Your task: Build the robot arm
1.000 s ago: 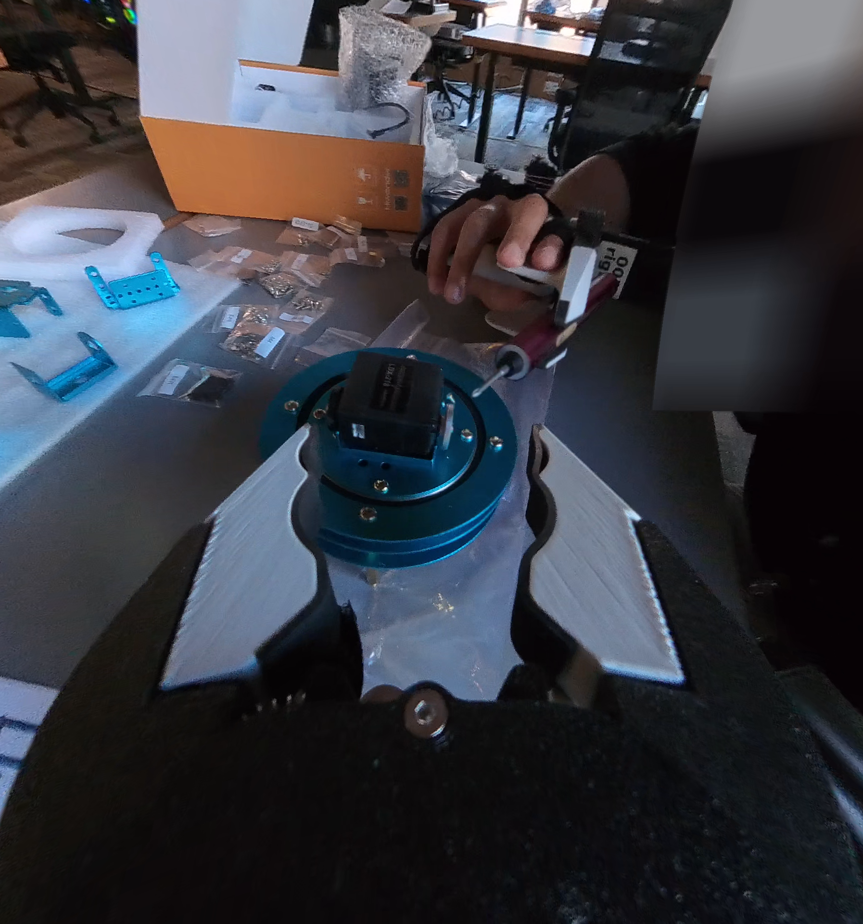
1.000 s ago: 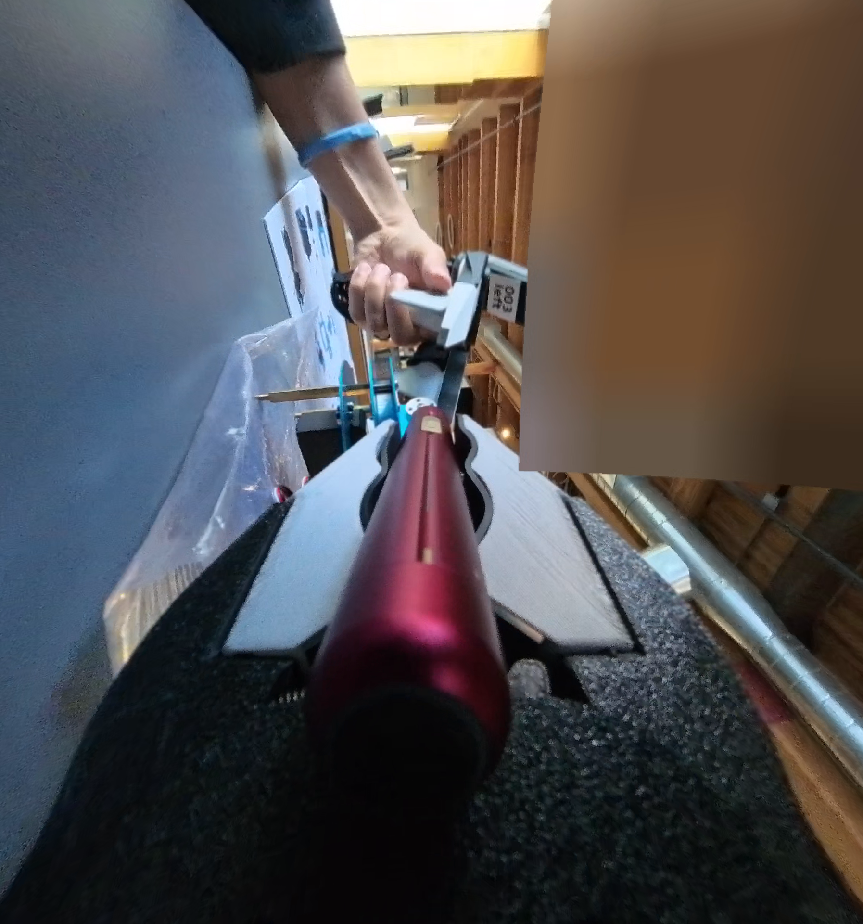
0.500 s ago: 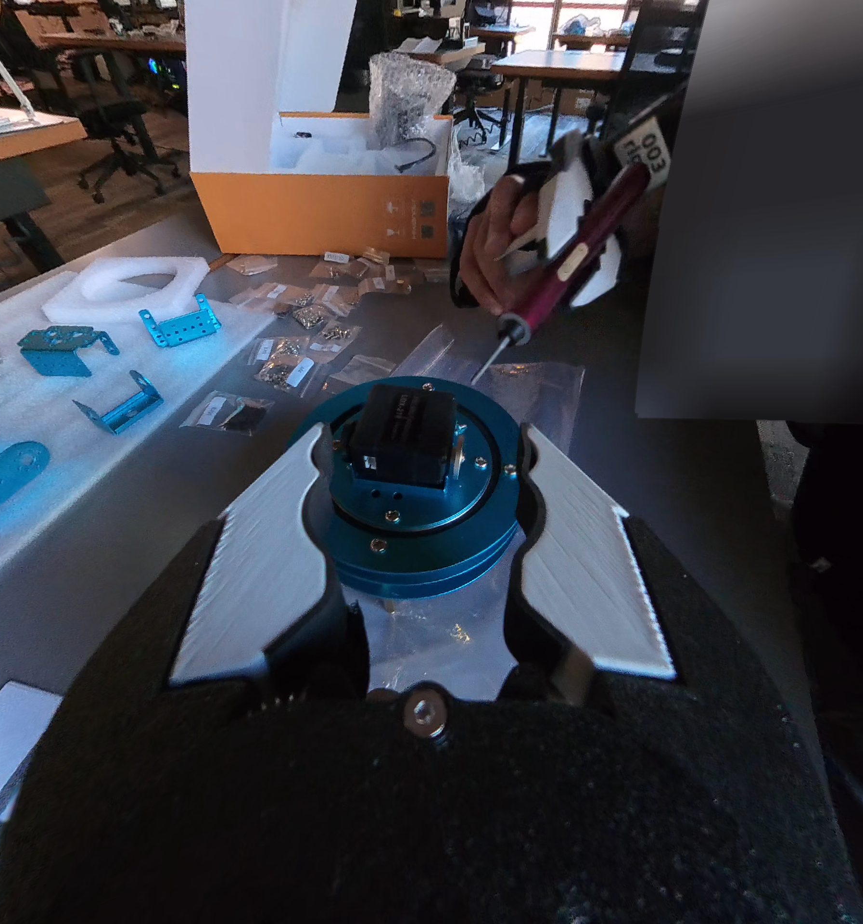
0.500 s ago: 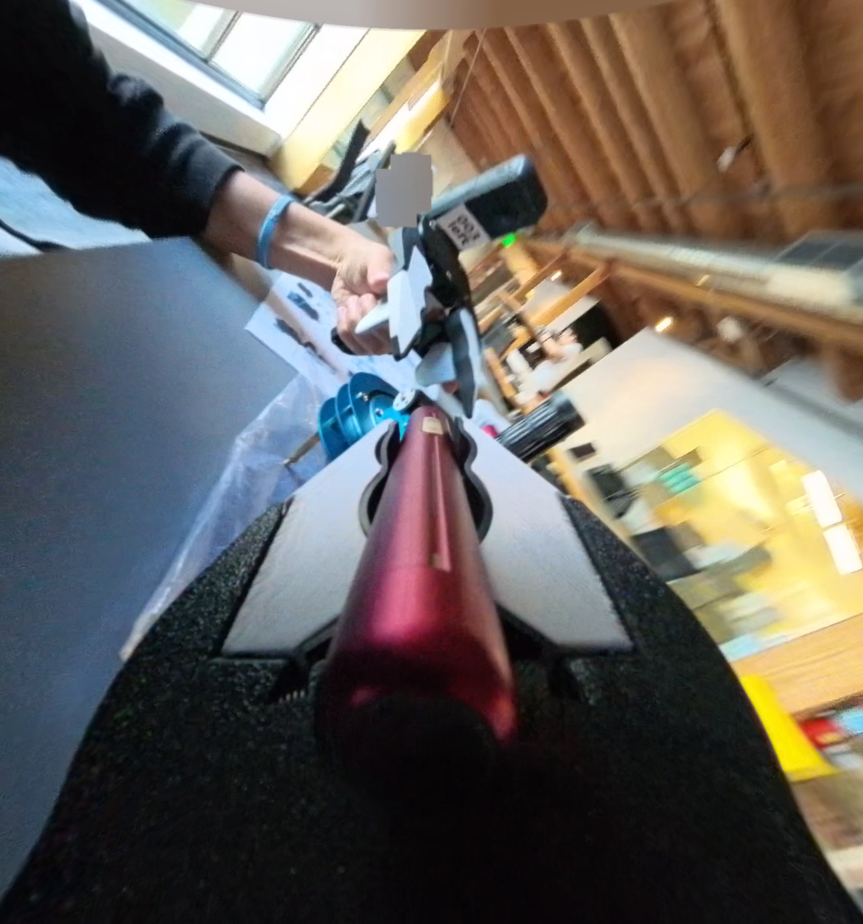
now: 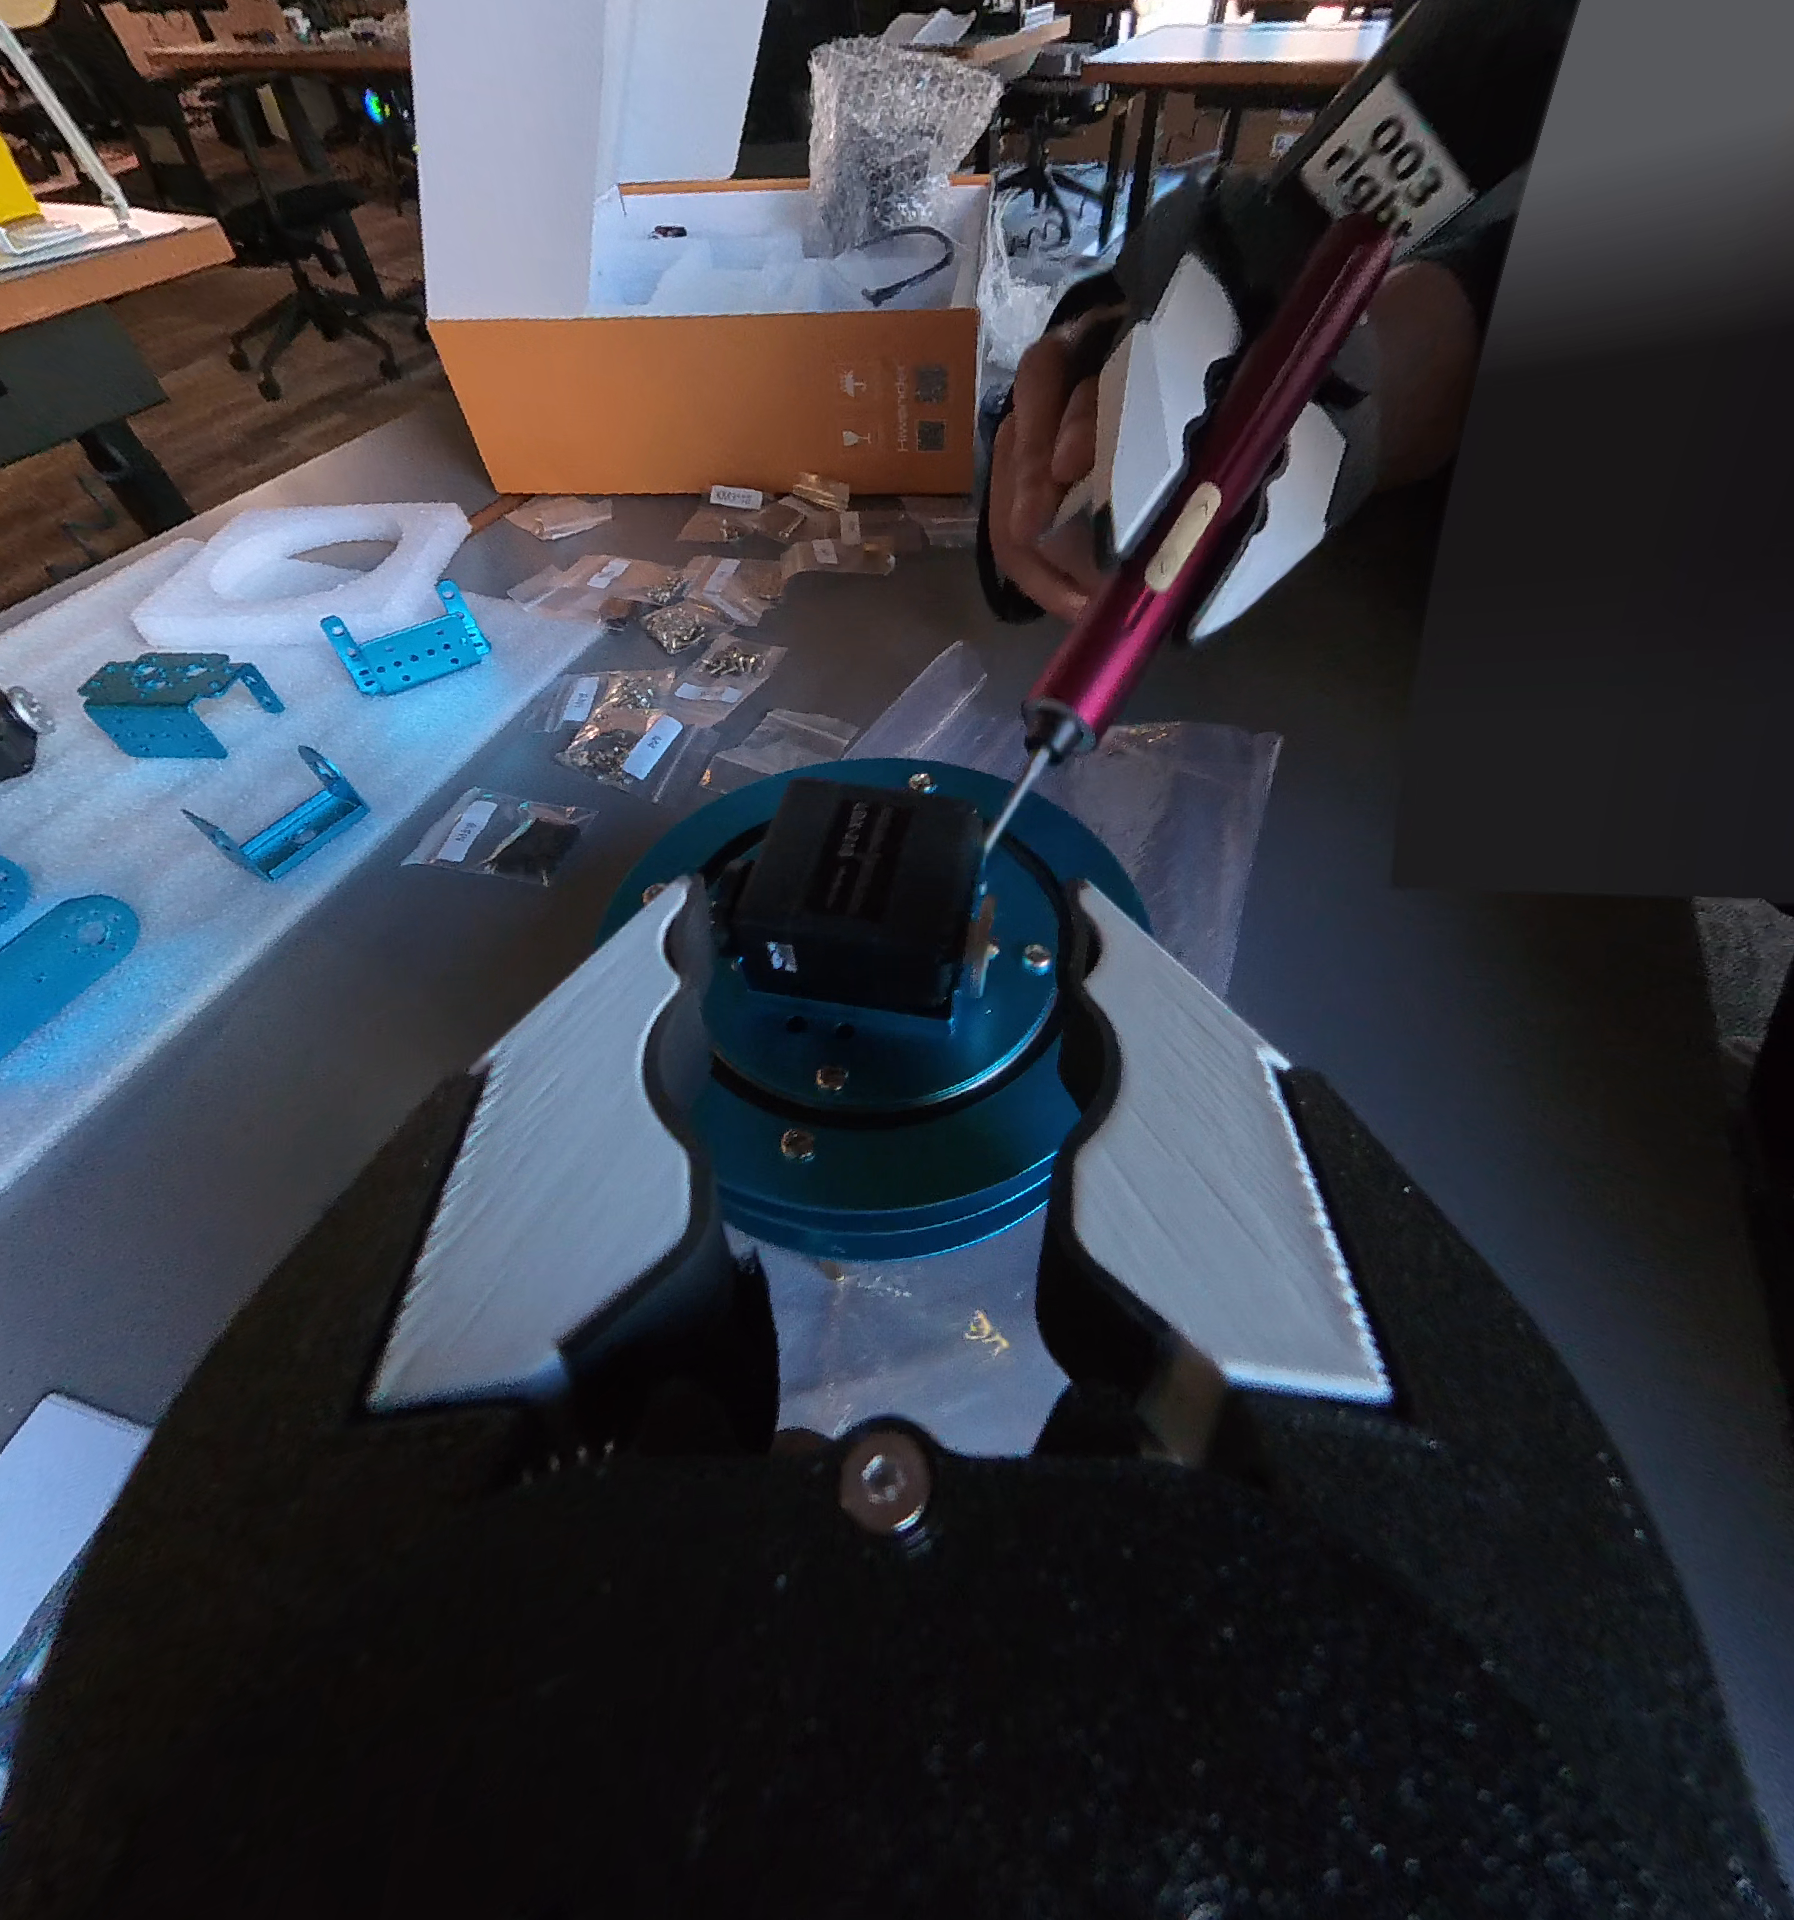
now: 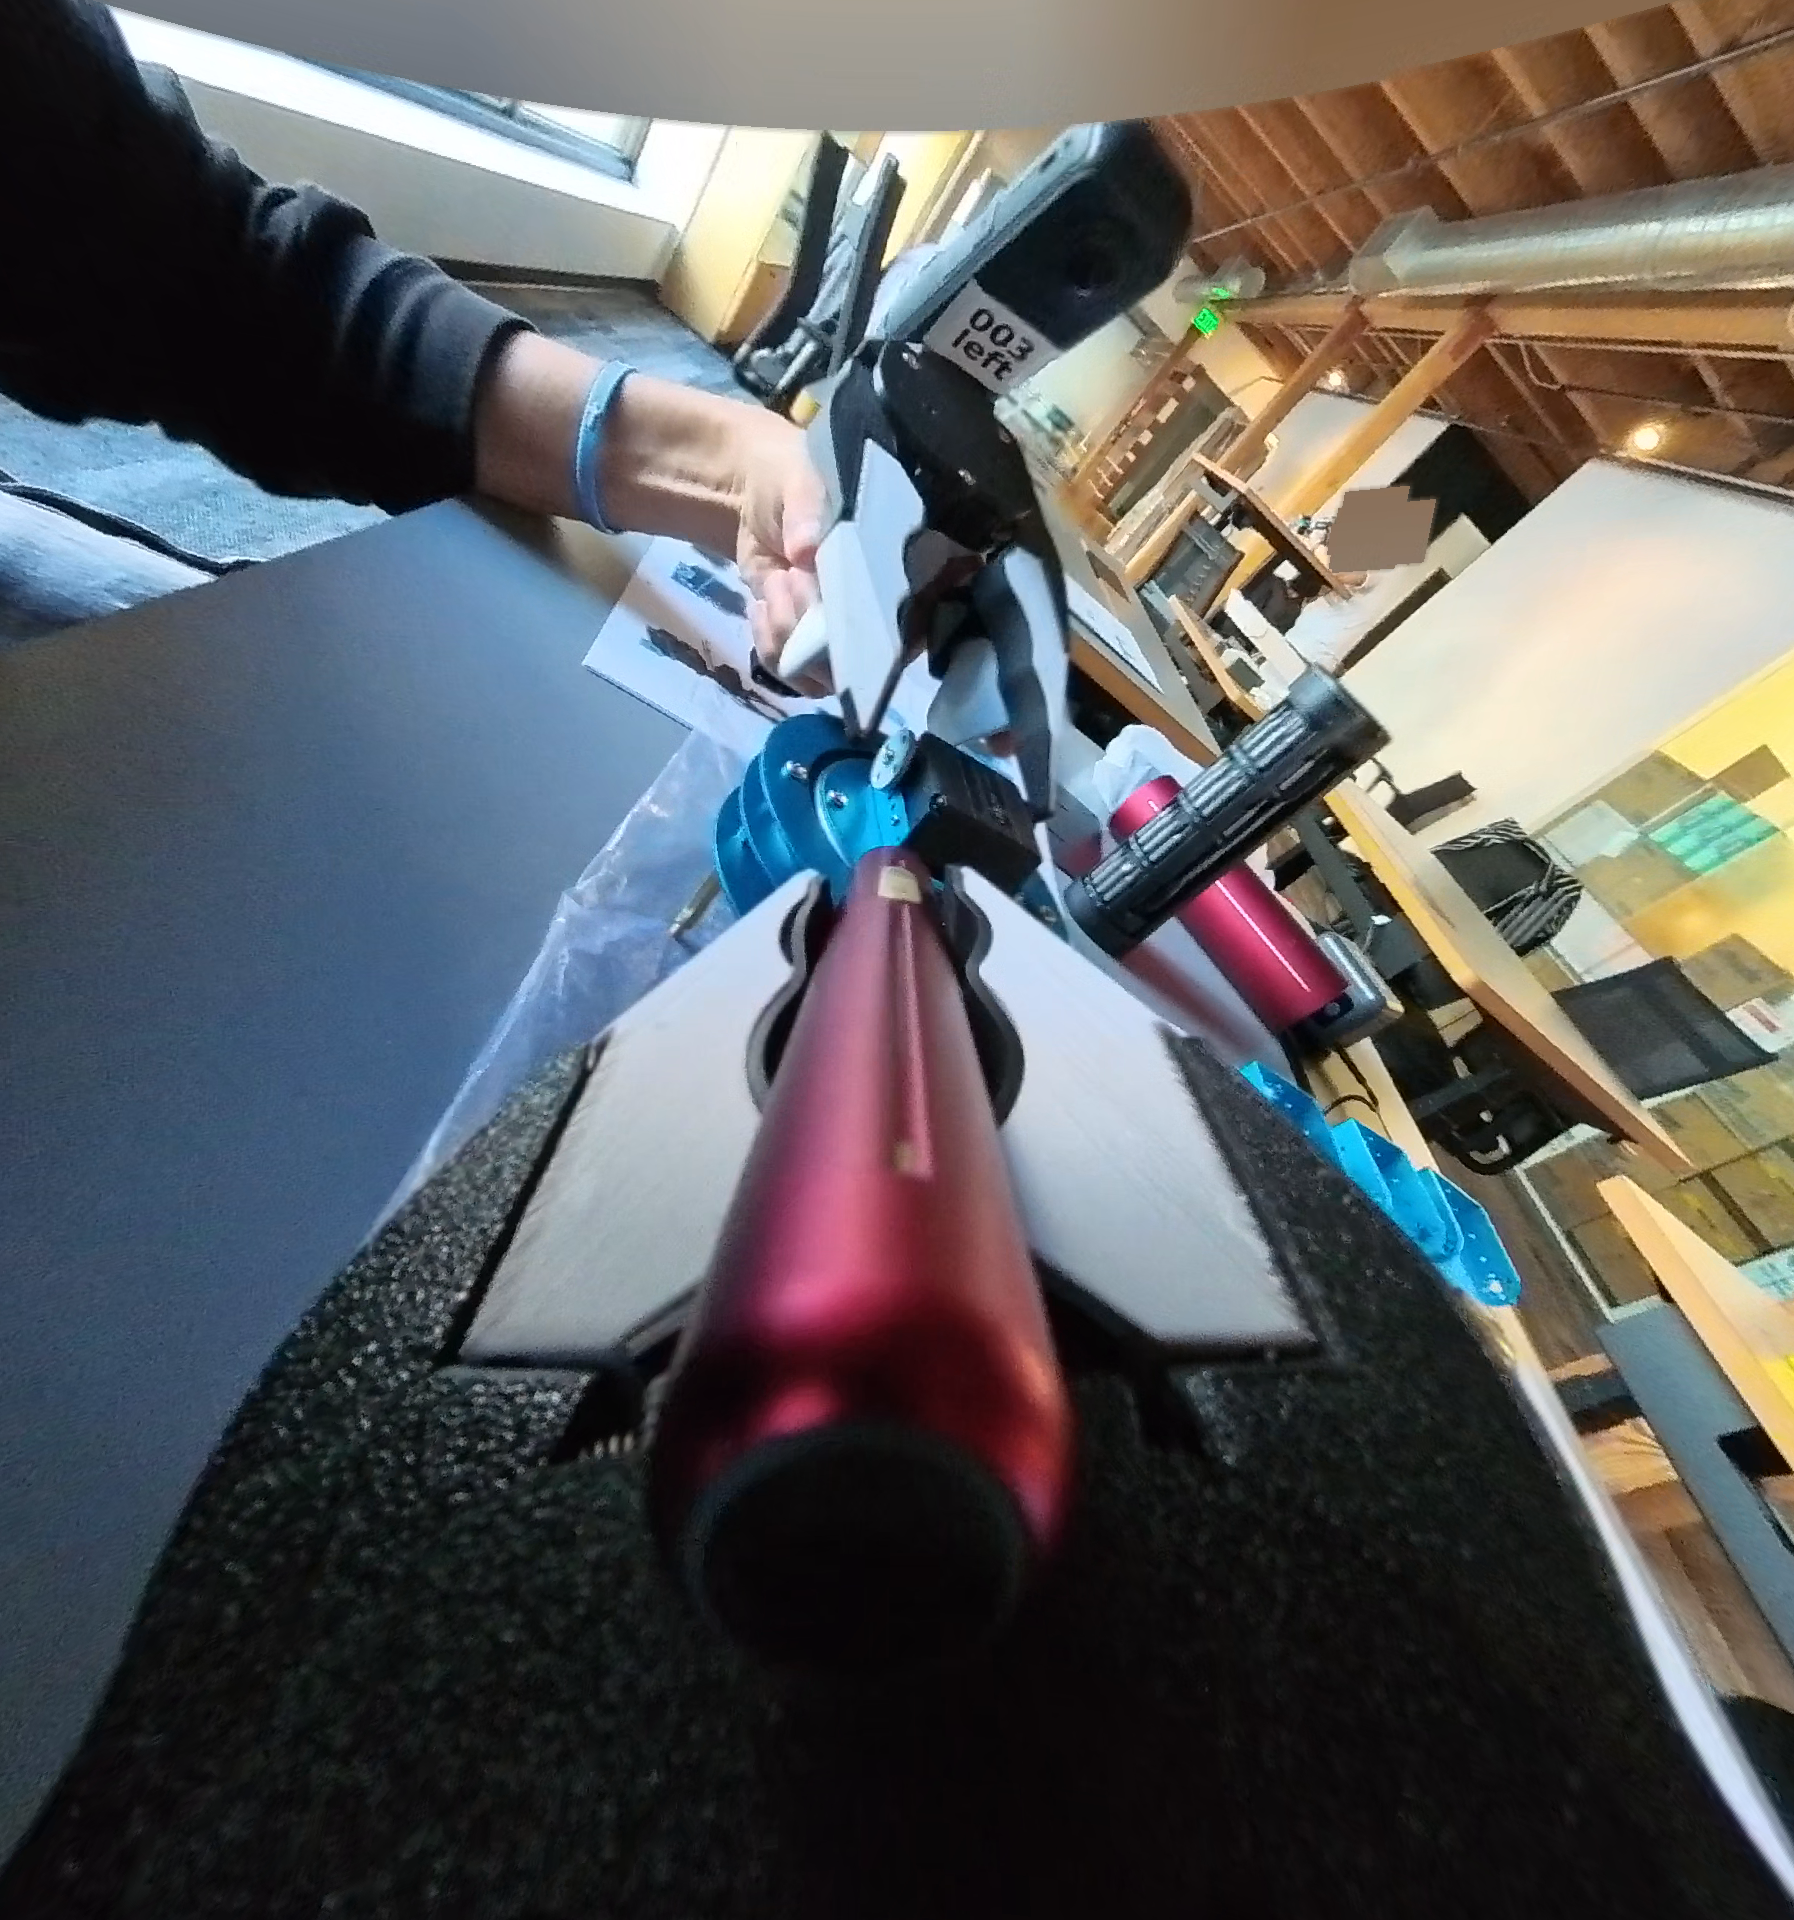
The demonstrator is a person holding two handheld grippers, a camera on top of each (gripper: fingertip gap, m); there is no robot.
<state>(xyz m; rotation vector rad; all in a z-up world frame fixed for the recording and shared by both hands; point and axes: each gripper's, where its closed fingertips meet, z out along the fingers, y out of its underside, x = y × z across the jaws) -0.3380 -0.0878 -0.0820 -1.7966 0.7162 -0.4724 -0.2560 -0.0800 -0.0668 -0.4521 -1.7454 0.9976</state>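
Observation:
A blue round metal base (image 5: pixel 872 1164) with a black servo block (image 5: pixel 851 894) on top sits on a clear plastic bag on the dark table. My left gripper (image 5: pixel 882 909) has its white fingers closed against both sides of the base's upper ring. My right gripper (image 6: pixel 888 894) is shut on a red screwdriver (image 6: pixel 872 1195), which also shows in the left wrist view (image 5: pixel 1215 499). The screwdriver points steeply down, and its thin bit touches the base by the servo's far right corner. The right wrist view also shows the base (image 6: pixel 768 821), the servo (image 6: pixel 976 821) and the left gripper (image 6: pixel 934 644).
An orange and white open box (image 5: pixel 706 405) stands at the back. Several small bags of screws (image 5: pixel 623 727) lie in front of it. A white foam sheet (image 5: pixel 72 1060) at the left carries blue brackets (image 5: pixel 280 821). A second red cylinder (image 6: pixel 1246 935) lies beyond the base.
The right gripper swung the screwdriver from nearly flat to steeply tilted and brought its bit down beside the servo. The left gripper's fingers closed in on the base and tilted with it.

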